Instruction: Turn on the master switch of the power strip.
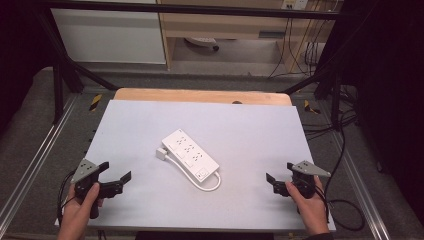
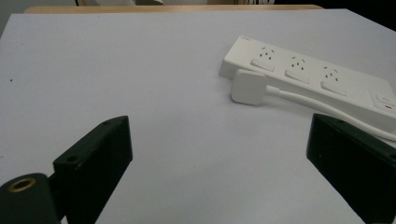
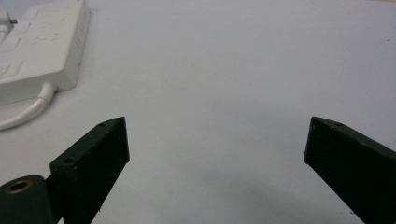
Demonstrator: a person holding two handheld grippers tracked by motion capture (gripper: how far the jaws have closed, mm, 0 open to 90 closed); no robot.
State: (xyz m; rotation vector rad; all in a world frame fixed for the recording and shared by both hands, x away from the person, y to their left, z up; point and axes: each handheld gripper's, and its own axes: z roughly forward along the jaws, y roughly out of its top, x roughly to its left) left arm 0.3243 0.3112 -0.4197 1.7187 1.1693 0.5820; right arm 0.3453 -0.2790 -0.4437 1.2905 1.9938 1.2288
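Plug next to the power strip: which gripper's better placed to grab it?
Left, probably. The plug lies on the power strip's left-gripper side, unobstructed ahead of the open left gripper. The right gripper would have to reach across the strip.

power strip (image 1: 190,154) mid-table (image 1: 250,130) | plug (image 1: 161,153) just left of it (probably touching) | left gripper (image 1: 118,176) near-left | right gripper (image 1: 276,176) near-right

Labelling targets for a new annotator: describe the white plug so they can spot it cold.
Start at the grey mat covering the table, then find the white power strip lying diagonally at its centre. The plug is the small, square white block lying loose on the mat beside the strip's far-left end, on a white cable that loops back from the strip's near end.
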